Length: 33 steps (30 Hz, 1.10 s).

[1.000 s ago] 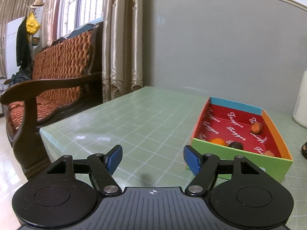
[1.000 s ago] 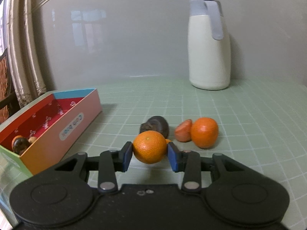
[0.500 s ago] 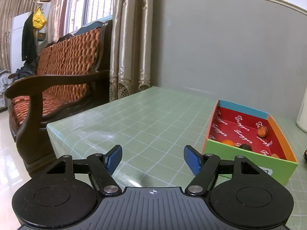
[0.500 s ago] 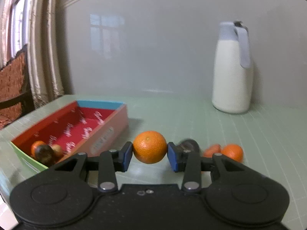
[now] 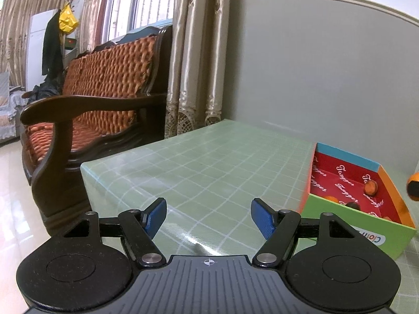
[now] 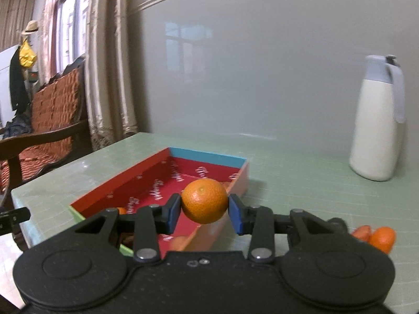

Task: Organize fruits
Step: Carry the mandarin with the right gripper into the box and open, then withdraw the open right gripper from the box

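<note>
One orange (image 6: pixel 204 200) is pinched between the blue pads (image 6: pixel 172 216) of the right claw (image 6: pixel 204 216), which holds it in the air above the near part of the colourful box (image 6: pixel 208 156). This box has a red inside and stands on the green checked desk (image 6: pixel 301 180). Inside it lie a few small fruits (image 5: pixel 370 187), partly hidden by the walls. Two more orange fruits (image 6: pixel 377 236) rest on the desk to the right of the box, behind the claw's arm. A white jug (image 6: pixel 377 128) stands further back near the wall. The left claw (image 5: pixel 208 218) is spread with nothing between its pads, and it hangs over bare desk to the left of the box.
</note>
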Motion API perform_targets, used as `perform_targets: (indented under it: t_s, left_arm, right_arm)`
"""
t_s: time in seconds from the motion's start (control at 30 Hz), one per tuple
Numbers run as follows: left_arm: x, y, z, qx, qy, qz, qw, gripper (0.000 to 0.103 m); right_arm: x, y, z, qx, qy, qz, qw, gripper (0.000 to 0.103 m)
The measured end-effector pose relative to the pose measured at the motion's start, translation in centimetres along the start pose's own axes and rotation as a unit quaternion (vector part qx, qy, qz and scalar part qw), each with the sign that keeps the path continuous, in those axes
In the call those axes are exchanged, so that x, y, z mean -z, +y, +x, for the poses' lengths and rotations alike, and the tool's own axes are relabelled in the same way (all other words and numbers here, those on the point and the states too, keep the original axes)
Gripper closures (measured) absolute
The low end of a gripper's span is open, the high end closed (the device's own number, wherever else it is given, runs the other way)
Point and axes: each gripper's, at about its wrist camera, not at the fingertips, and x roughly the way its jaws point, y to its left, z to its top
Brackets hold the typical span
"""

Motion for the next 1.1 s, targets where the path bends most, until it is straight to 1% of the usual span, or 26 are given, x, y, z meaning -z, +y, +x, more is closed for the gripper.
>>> perform_targets:
  t_s: [0.23,0.43,0.5,0.67,0.73,0.77,0.83,0.9,1.1]
  left_arm:
    - [-0.1,0.4,0.1,-0.005,0.000,-0.005,1.0000,0.032]
    - [0.0,0.5,0.1,-0.007,0.001,-0.010,0.9999,0.032]
    - [0.0,0.5,0.2,-0.006,0.002,-0.010,0.9999,0.032]
    - [0.0,0.1,0.2,-0.002,0.003,-0.006,1.0000,0.032]
    - [0.1,-0.2,0.2,-0.001,0.003,-0.004,1.0000,0.032]
    - [0.1,-0.3,0.2,0.000,0.003,-0.002,1.0000,0.032]
    - [0.1,-0.5,0.1,0.001,0.003,-0.001,1.0000,0.032]
    - [0.1,-0.9,0.2,0.004,0.004,0.000,1.0000,0.032]
    - [0.3,-2.5,0.2,0.015,0.004,0.014,0.9998,0.032]
  right_arm:
    - [0.2,2.0,1.5,-0.018,0.025,-0.016,0.999,0.064]
    - [0.7,3.1,1.8,-0.028,0.039,-0.028,0.998,0.063]
    - [0.8,3.2,1.5,-0.030,0.035,-0.029,0.999,0.061]
    - [0.6,2.8,0.7,-0.031,0.018,-0.024,0.999,0.059]
    - [0.4,2.2,0.2,-0.030,0.009,-0.016,0.999,0.056]
    - [0.3,1.9,-0.1,-0.028,0.005,-0.012,1.000,0.054]
    - [0.2,1.1,-0.7,-0.020,-0.004,-0.007,1.000,0.046]
    - [0.2,0.2,-1.3,-0.008,-0.012,-0.005,1.000,0.042]
    - [0.6,-3.1,-3.1,0.038,-0.036,0.006,0.999,0.039]
